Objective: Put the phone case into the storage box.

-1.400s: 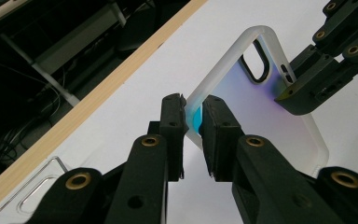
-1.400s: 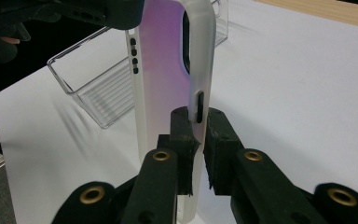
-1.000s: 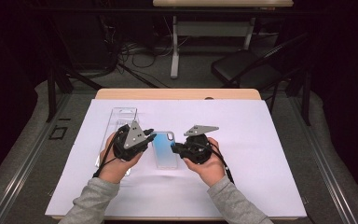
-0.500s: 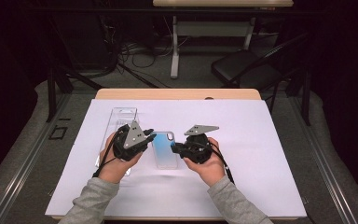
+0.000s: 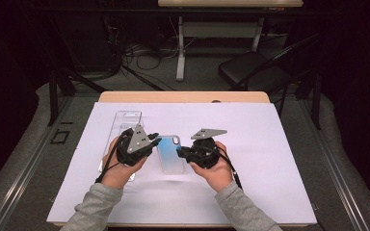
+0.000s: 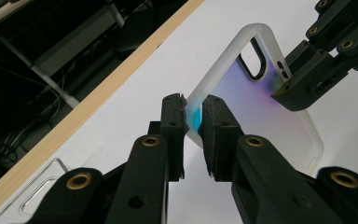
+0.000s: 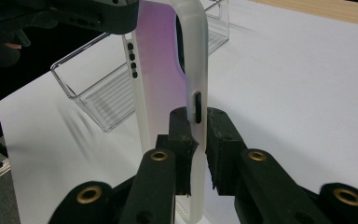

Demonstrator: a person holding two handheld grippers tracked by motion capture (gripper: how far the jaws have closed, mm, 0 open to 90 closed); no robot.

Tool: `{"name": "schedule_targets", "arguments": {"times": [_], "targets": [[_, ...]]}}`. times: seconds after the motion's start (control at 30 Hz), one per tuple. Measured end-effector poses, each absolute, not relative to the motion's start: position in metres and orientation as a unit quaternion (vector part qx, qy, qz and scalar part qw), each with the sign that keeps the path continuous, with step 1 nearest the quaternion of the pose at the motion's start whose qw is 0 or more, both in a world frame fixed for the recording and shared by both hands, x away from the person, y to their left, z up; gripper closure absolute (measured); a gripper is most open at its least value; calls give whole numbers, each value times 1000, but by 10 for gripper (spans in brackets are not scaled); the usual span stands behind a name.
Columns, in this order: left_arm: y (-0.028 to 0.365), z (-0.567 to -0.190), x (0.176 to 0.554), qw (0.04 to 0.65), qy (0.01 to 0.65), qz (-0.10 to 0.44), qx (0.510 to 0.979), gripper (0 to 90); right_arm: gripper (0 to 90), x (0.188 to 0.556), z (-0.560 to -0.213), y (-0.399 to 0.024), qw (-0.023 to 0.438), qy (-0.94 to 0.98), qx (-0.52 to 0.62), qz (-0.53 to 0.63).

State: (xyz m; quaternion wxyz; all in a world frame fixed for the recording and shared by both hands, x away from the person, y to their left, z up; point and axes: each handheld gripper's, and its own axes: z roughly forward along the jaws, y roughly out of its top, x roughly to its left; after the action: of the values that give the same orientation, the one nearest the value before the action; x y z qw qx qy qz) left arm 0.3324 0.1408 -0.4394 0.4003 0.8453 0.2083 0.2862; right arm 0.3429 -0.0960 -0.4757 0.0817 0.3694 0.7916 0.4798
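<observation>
A translucent phone case (image 5: 170, 155) with a blue-to-purple tint sits at the middle of the white sheet, between both grippers. My left gripper (image 5: 157, 143) is shut on the case's left long edge. In the left gripper view its pads pinch the rim of the case (image 6: 256, 100) at the gripper's tips (image 6: 193, 119). My right gripper (image 5: 180, 150) is shut on the opposite long edge. In the right gripper view its jaws (image 7: 196, 128) clamp the rim of the case (image 7: 161, 74) near a side button slot. I cannot tell whether the case rests on the sheet or hangs just above it.
A clear plastic packaging tray (image 5: 125, 126) lies on the sheet behind my left hand, and it is also in the right gripper view as the clear tray (image 7: 105, 91). The white sheet (image 5: 270, 159) covers the wooden table (image 5: 183, 96). A chair and cables are on the floor beyond.
</observation>
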Motion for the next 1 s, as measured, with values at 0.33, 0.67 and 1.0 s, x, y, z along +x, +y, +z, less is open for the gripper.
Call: {"name": "schedule_targets", "arguments": {"times": [0.33,0.67,1.0], "targets": [[142,-439,333,399,208,288,845,798,766,343,-475,-98,85,788,371,485],[144,-441,334,388,213,299,846,798,684,344,-473,-100,92,784,370,490],[147,-440,336,386,217,303,844,798,636,345,-471,-103,88,778,373,497]]}}
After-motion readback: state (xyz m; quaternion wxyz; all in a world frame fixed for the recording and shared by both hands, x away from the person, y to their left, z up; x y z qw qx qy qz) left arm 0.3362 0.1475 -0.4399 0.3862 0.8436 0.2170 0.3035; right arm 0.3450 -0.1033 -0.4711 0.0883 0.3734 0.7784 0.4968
